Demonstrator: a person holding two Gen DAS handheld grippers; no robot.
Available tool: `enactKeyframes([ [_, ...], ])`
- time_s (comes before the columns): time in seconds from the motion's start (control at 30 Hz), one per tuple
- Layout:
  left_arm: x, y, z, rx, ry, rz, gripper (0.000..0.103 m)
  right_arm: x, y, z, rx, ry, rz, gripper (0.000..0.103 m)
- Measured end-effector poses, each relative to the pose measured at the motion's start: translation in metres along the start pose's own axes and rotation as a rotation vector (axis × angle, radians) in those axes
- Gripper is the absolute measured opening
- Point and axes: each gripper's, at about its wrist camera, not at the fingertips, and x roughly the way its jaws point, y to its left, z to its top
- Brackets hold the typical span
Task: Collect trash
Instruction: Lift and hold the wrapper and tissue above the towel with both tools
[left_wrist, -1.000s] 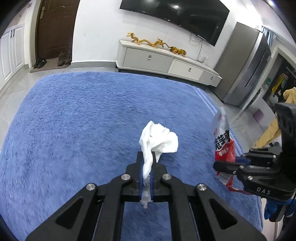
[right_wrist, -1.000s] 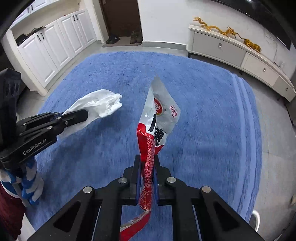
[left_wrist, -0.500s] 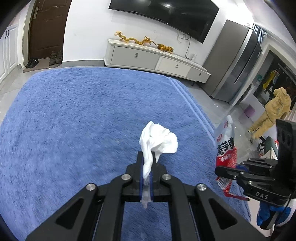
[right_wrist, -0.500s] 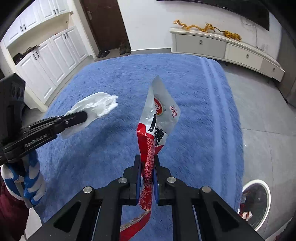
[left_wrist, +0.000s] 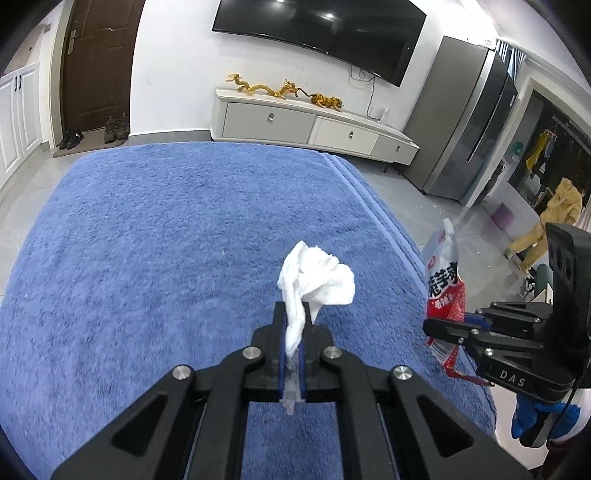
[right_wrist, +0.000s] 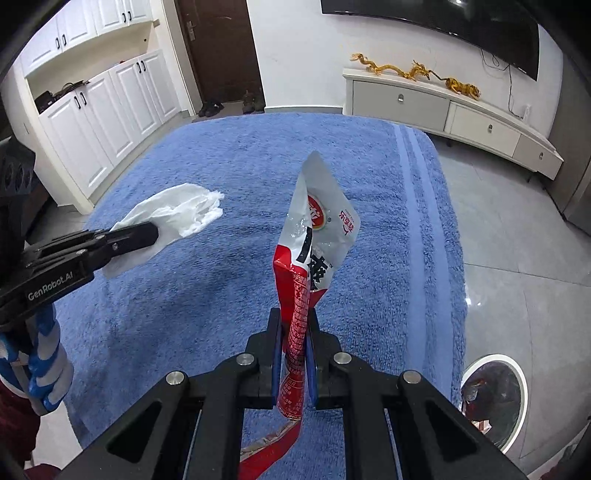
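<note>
Room: a living room with pale grey floor tiles (right_wrist: 517, 236), a white low cabinet (left_wrist: 306, 127) under a dark wall-mounted screen (left_wrist: 325, 33), white cupboard doors (right_wrist: 110, 110) and a brown door (left_wrist: 99, 62).
Surface: a large shaggy blue rug (left_wrist: 166, 240) covers the floor under both hands; I see no loose trash on it.
Bin: a round white-rimmed trash bin (right_wrist: 517, 373) with litter already inside stands on the tiles just beside the rug's edge, low in the right wrist view.
Right claw (right_wrist: 293, 350): pressed together on the lower part of a red and white crinkly plastic snack wrapper (right_wrist: 317, 240), which stands up above the fingers, with a torn strip dangling below.
Left claw (left_wrist: 293, 336): pinching a crumpled white paper tissue (left_wrist: 316, 280) by a thin twisted tail; most of it sits above the fingers.
Risk, tissue: the hold looks slight, so a quick swing could tear the tail and drop it on the rug.
Risk, wrapper: the slick film may slide out, or the light bag may drift past the bin's rim if released from high up.
Risk, claws: they are near each other and could bump over the single bin.
</note>
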Motion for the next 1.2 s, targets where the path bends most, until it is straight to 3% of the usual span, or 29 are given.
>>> enactKeyframes([
  [0.4,-0.025,0.0,-0.017,-0.023,-0.029,0.047,0.004,-0.02,0.001,-0.016,-0.005,-0.042,0.009,0.011],
  [0.93,-0.025,-0.019,-0.024,-0.022,-0.006,0.08,0.004,-0.034,-0.013,-0.032,0.019,-0.067,0.017,0.011],
  [1.2,-0.022,-0.034,-0.028,0.006,-0.004,0.15,0.004,-0.039,-0.026,-0.038,0.04,-0.092,0.045,0.011],
])
